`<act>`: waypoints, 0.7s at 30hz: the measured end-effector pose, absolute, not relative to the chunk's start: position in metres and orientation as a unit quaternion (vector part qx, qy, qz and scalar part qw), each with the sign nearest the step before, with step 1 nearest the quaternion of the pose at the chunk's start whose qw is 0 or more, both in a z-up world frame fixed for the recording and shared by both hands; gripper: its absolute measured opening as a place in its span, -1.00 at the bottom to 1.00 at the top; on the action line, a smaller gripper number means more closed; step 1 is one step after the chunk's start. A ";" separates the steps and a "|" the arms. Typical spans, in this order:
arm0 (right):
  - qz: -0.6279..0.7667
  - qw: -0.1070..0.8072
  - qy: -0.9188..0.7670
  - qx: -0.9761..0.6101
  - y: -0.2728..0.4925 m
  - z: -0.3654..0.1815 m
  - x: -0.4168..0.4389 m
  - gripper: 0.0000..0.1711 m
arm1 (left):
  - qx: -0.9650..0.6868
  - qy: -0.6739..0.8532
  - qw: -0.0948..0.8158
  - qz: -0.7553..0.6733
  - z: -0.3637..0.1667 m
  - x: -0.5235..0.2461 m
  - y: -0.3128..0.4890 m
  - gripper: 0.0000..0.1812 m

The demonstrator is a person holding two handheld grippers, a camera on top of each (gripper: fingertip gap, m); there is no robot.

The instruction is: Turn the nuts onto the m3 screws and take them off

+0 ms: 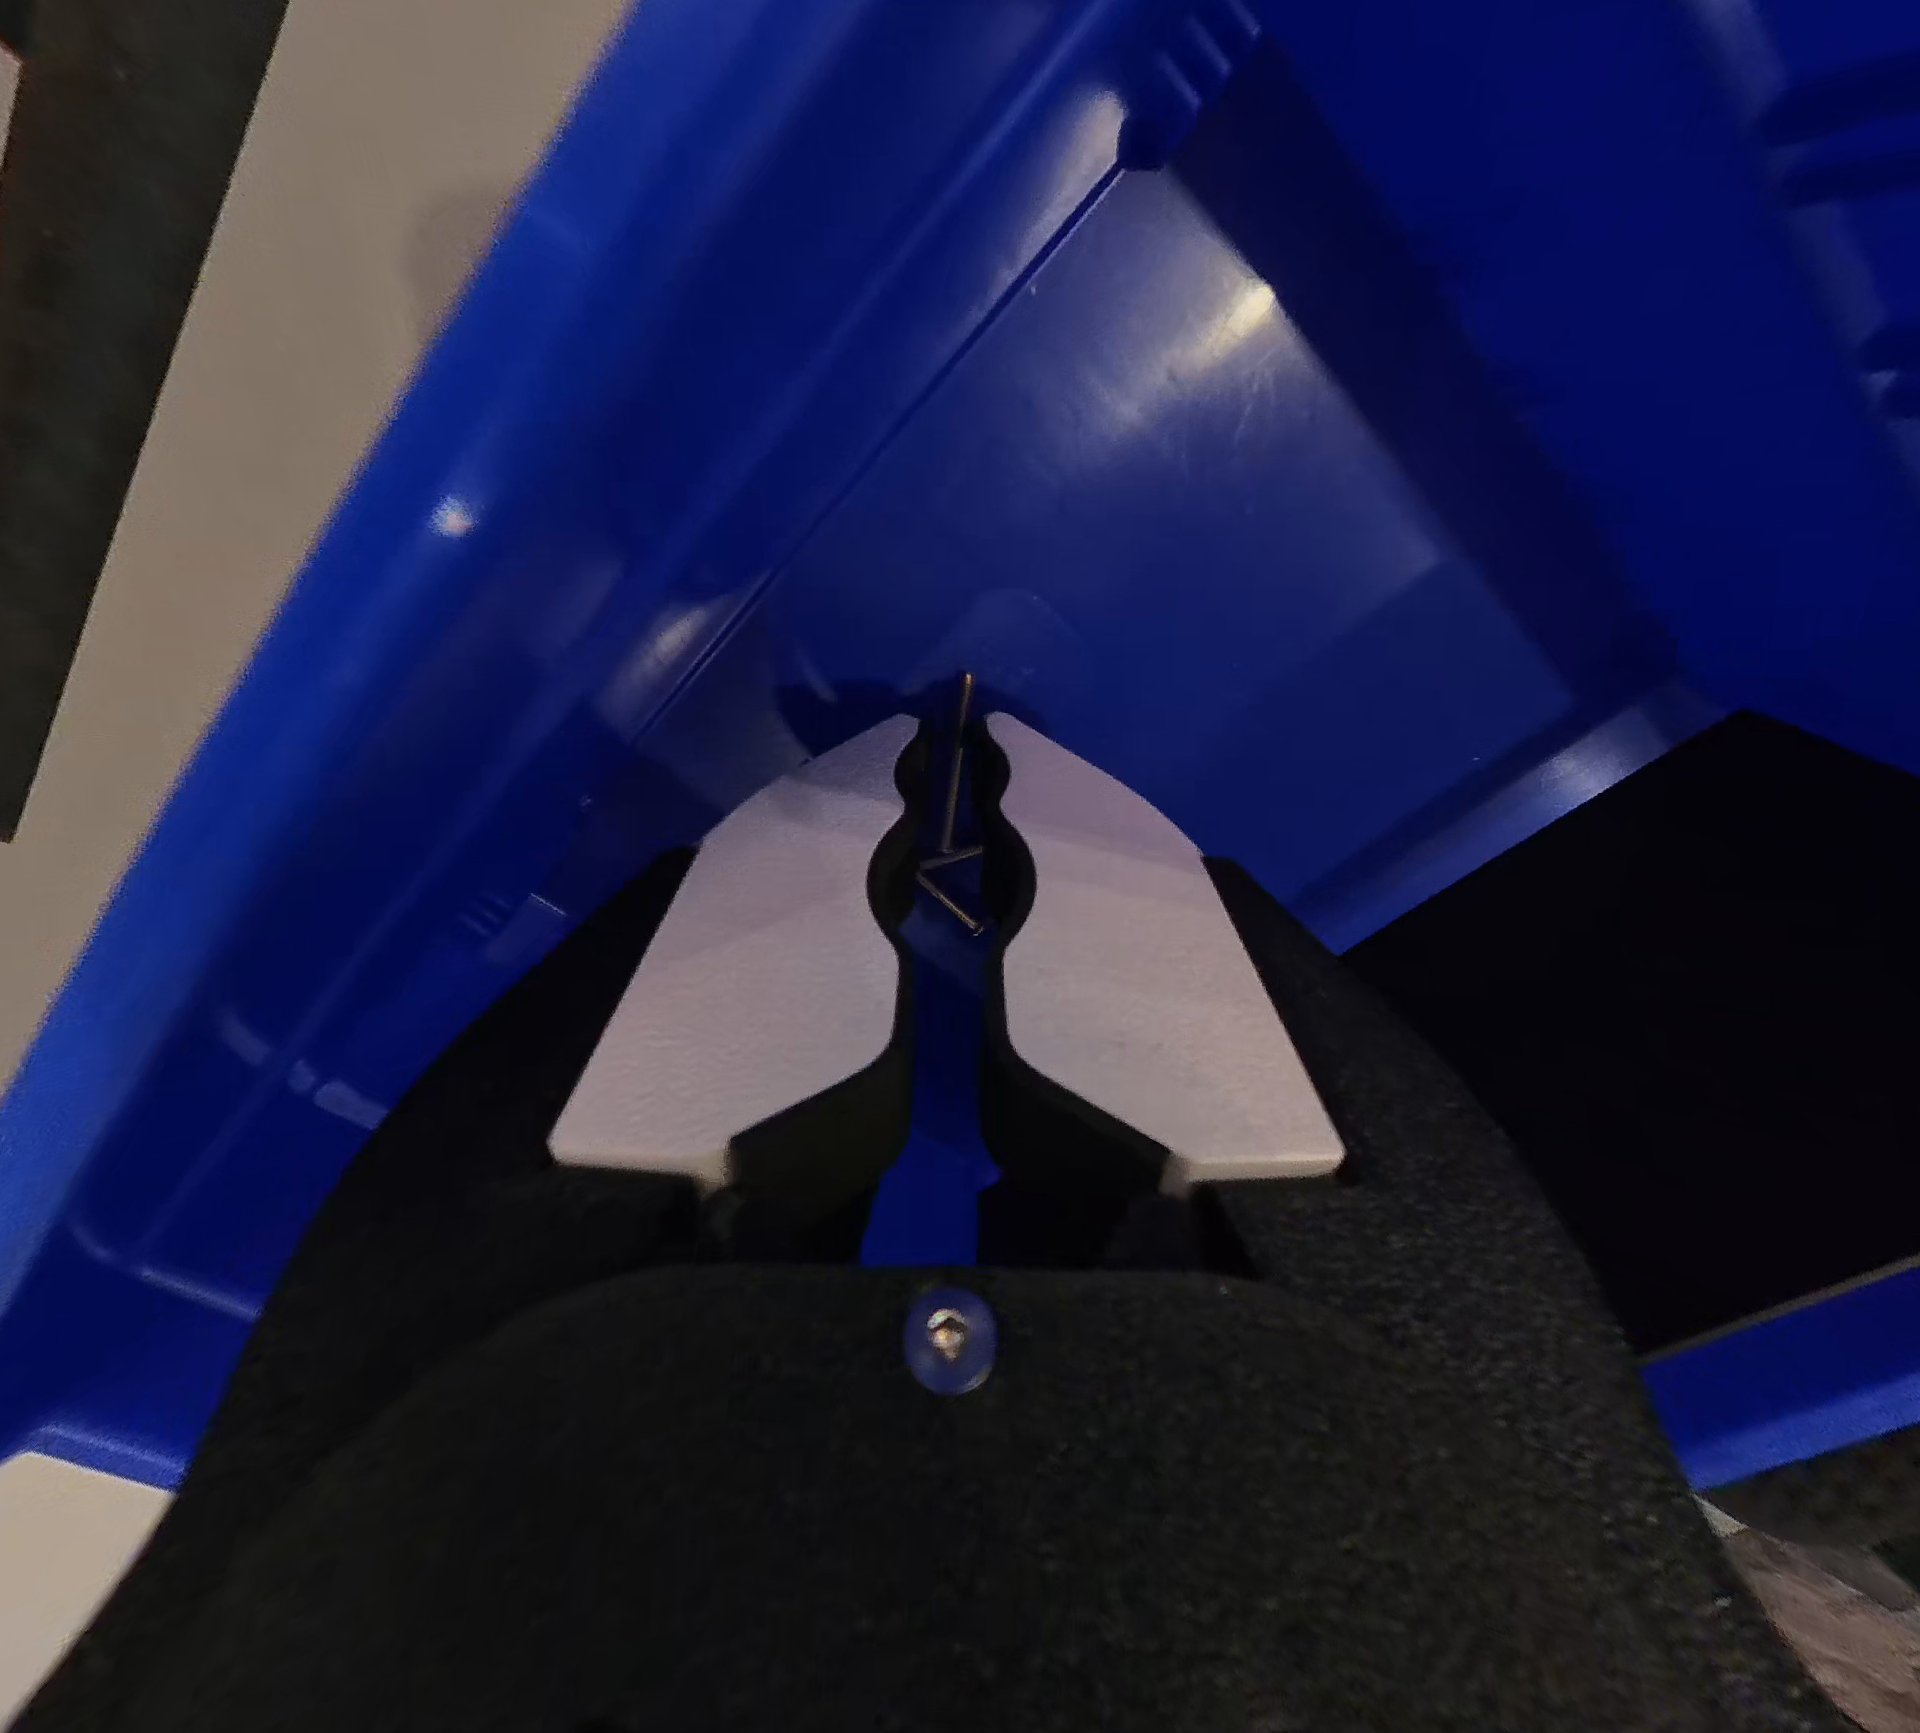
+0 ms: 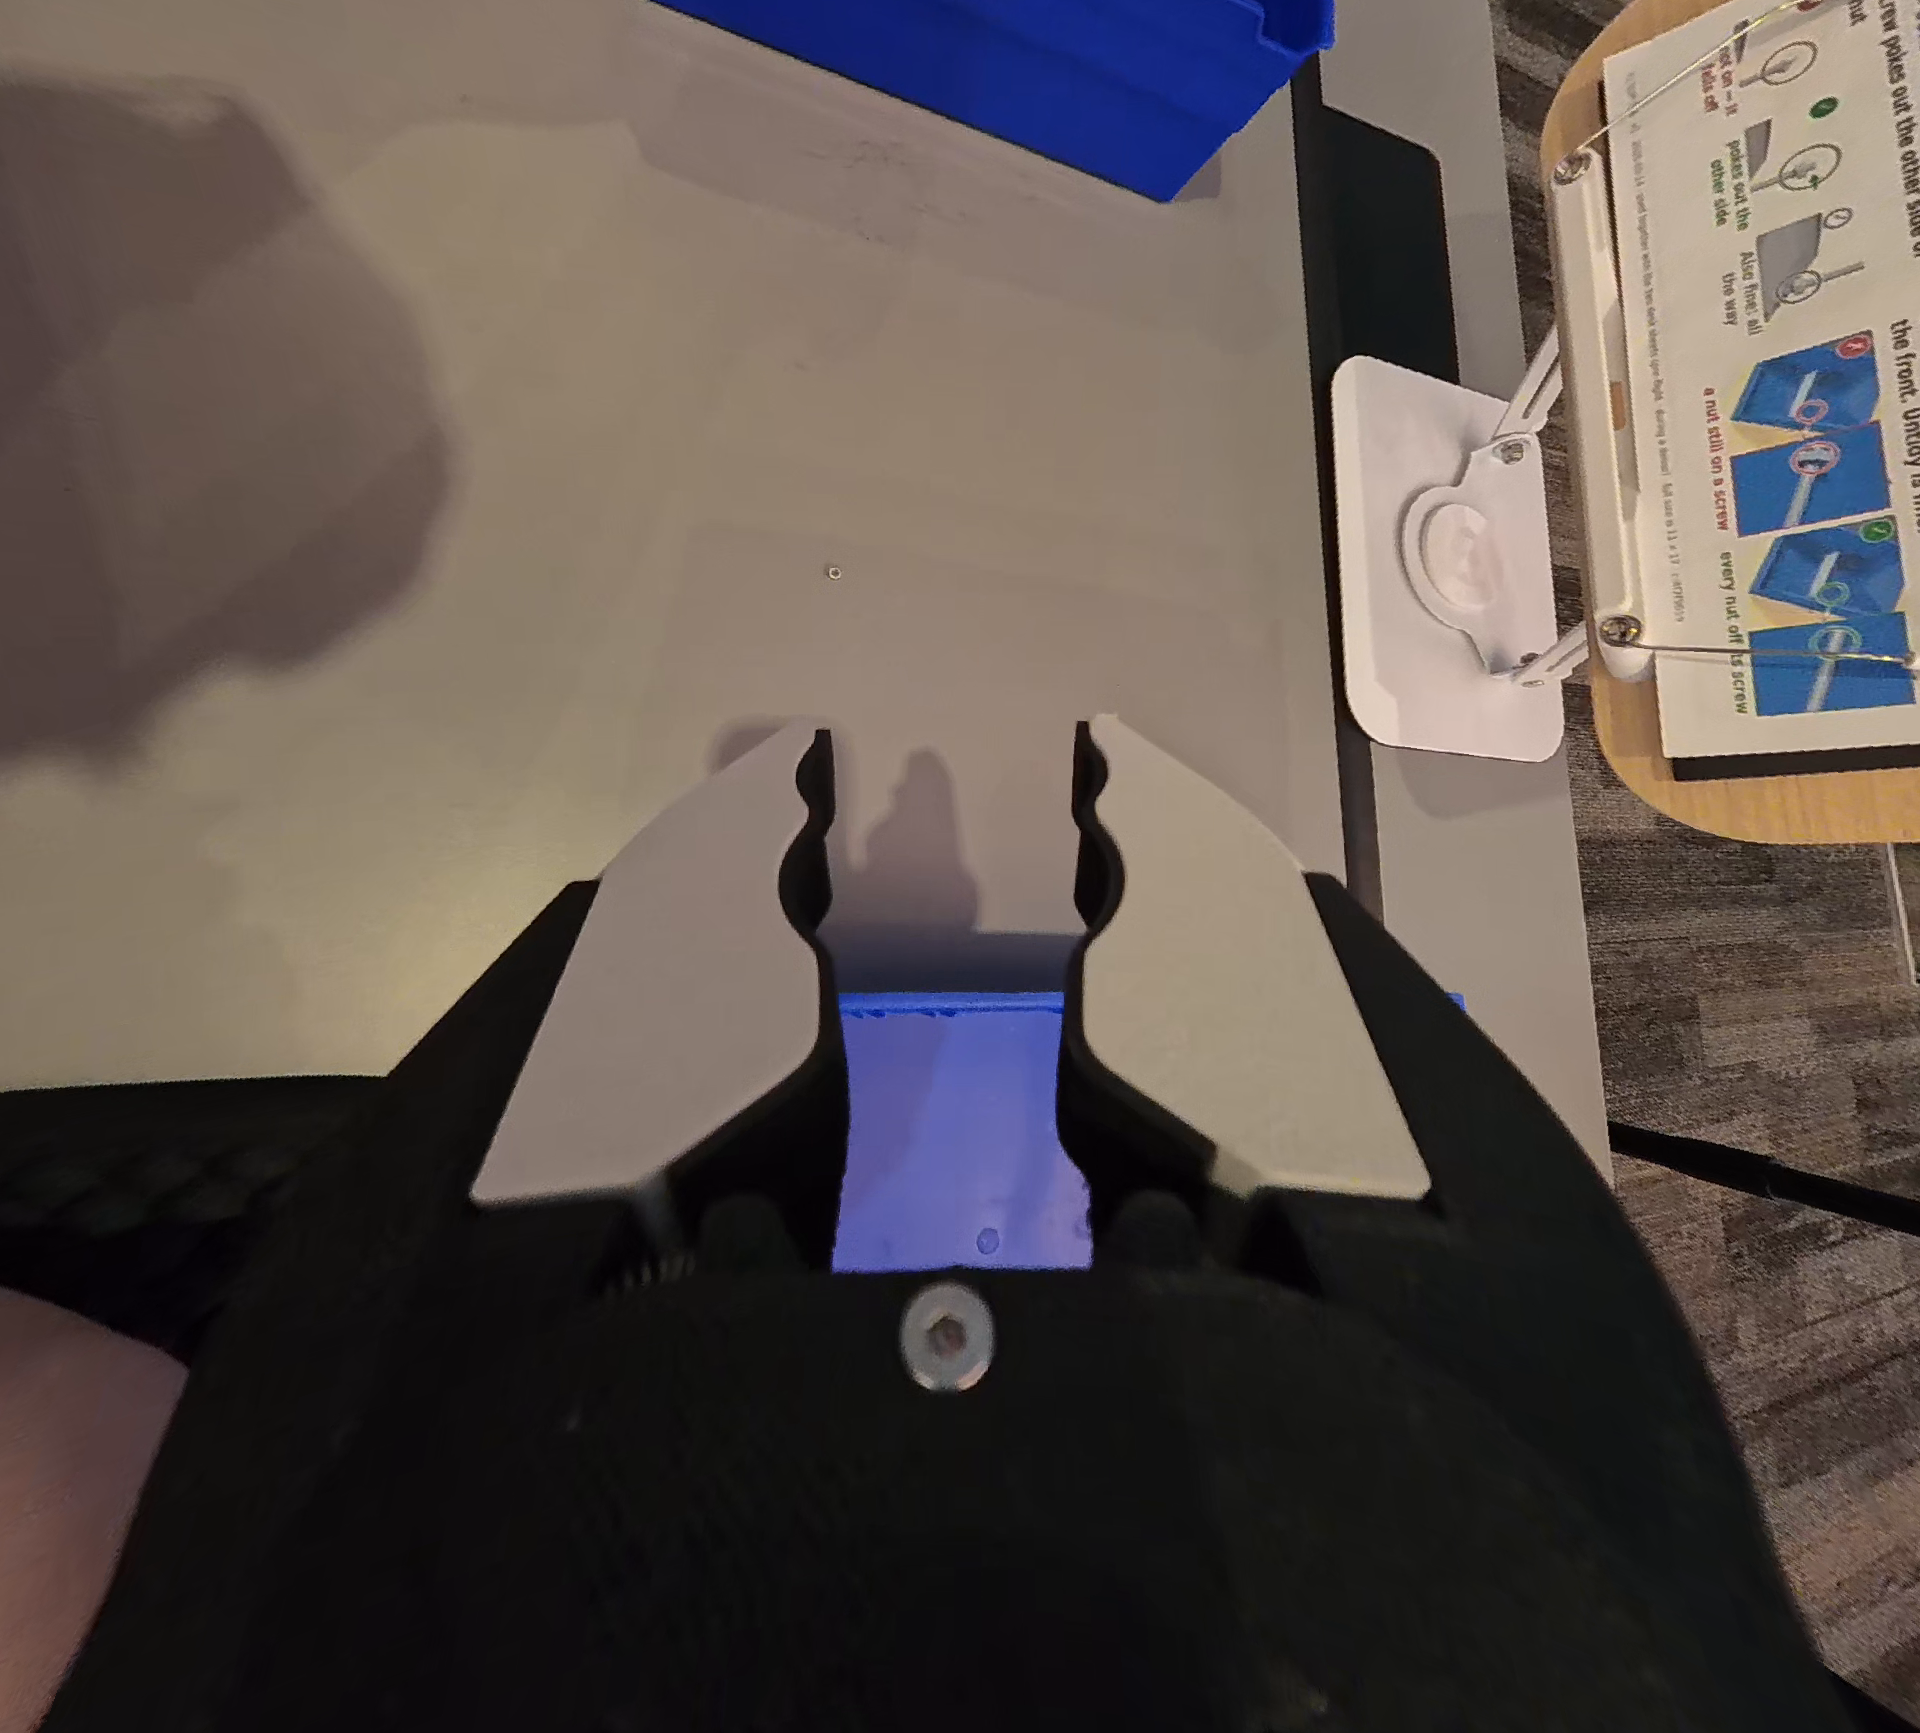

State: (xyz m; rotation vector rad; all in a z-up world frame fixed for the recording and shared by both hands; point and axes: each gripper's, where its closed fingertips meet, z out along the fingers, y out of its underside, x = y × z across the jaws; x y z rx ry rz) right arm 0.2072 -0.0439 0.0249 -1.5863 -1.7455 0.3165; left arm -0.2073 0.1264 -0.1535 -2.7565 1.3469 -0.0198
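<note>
Clearly, in the left wrist view, the left tongs (image 1: 951, 733) are being lowered deep into a blue bin (image 1: 1195, 436), their tips almost touching its floor. The jaws are drawn nearly together, and thin dark m3 screws (image 1: 954, 836) are seen in the narrow gap between them: one long shank pointing toward the tips, with two shorter pieces crossing below it. Whether a screw is actually being pinched or the screws are merely lying on the bin floor behind the gap cannot be told. The tongs are probably being held this low and narrow because such slender parts can only be gripped at the very tips.

In the right wrist view, the right tongs (image 2: 953, 733) are being held released, jaws well apart and gripping nothing, above the grey worktop (image 2: 623, 384). A single small nut (image 2: 834, 573) is lying loose on the worktop, ahead of the tips and apart from them. A second blue bin (image 2: 961, 1112) is showing beneath the tongs, and the first bin is standing at the far edge, with the left tongs reaching into it. An instruction sheet (image 2: 1766, 333) is being propped on a stand to the right. The open pose is judged to be readiness for the nut.
</note>
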 end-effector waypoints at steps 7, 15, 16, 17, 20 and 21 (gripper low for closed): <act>0.122 0.366 -0.684 -0.619 -0.044 0.023 0.207 -0.48 | -0.895 0.444 0.044 0.009 -0.154 -0.210 0.126 -0.97; 0.123 0.371 -0.686 -0.614 -0.045 0.024 0.205 -0.48 | -0.898 0.430 0.092 0.024 -0.130 -0.212 0.131 -0.97; 0.126 0.372 -0.686 -0.612 -0.046 0.025 0.204 -0.48 | -0.899 0.423 0.115 0.012 -0.118 -0.207 0.133 -0.97; 0.129 0.375 -0.687 -0.609 -0.046 0.026 0.202 -0.48 | -0.899 0.415 0.141 -0.003 -0.104 -0.201 0.135 -0.97; 0.140 0.382 -0.689 -0.600 -0.045 0.027 0.194 -0.48 | -0.889 0.390 0.232 -0.066 -0.052 -0.174 0.137 -0.97; 0.146 0.385 -0.688 -0.598 -0.045 0.028 0.190 -0.48 | -0.881 0.384 0.263 -0.089 -0.032 -0.162 0.136 -0.97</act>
